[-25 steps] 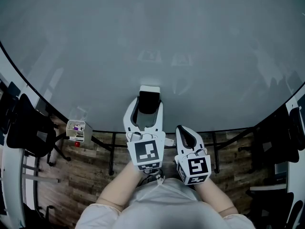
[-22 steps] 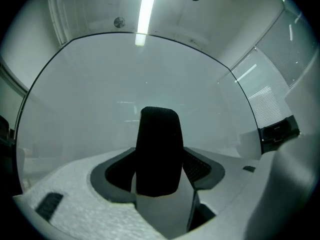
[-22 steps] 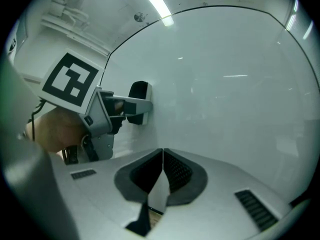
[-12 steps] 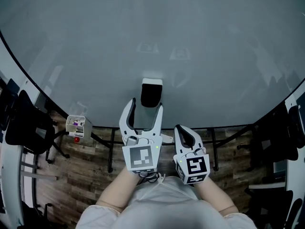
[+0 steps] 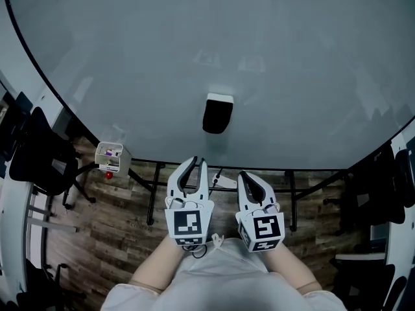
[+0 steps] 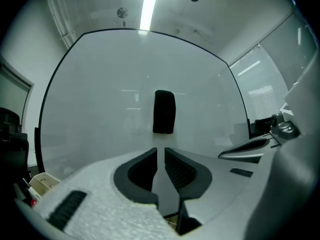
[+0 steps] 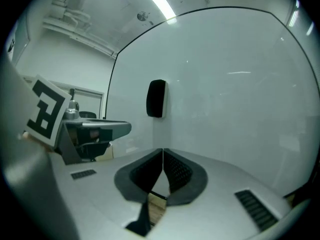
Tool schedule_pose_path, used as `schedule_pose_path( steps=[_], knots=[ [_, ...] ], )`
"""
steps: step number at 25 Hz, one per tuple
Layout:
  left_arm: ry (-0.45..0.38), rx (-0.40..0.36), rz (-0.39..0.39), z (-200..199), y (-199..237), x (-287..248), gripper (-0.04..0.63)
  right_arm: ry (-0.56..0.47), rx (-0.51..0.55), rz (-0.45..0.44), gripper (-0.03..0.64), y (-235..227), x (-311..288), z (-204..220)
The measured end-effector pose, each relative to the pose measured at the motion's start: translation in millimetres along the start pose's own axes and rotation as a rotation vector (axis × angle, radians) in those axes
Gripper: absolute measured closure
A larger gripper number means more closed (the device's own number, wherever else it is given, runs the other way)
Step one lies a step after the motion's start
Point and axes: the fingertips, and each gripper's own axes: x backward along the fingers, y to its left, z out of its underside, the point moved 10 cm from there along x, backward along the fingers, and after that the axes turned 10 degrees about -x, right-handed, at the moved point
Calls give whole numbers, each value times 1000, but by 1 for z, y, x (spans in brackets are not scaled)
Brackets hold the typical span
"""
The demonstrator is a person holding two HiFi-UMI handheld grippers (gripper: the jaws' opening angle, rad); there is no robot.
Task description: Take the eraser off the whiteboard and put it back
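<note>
I had drawn my left gripper back from the eraser, and its jaws were closing on nothing. The eraser sat on the whiteboard near its lower edge, so I judged it returned. My right gripper had its jaws together, empty.

**Head view:** set above the person and faced forward and steeply down. The whiteboard is taken in wide, with the floor below it. The left gripper and right gripper are seen close at the lower edge.

**Left gripper view:** carried on the left gripper and aimed level along its jaws, which are closing with nothing between them. The whiteboard is faced squarely, and the eraser is centred above the jaw tips. The right gripper is caught at the right edge.

**Right gripper view:** carried on the right gripper and aimed along its jaws at the whiteboard. The eraser is seen left of centre, and the left gripper at the left edge.

**Shared:** the whiteboard and eraser are held in all three views.
</note>
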Motion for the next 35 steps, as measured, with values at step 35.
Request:
schedule_pose_path(
  steps=[35],
  knots=[
    [72,41,127,13,-32,14,577,-2,38,-25,591,13,8,2]
  ],
)
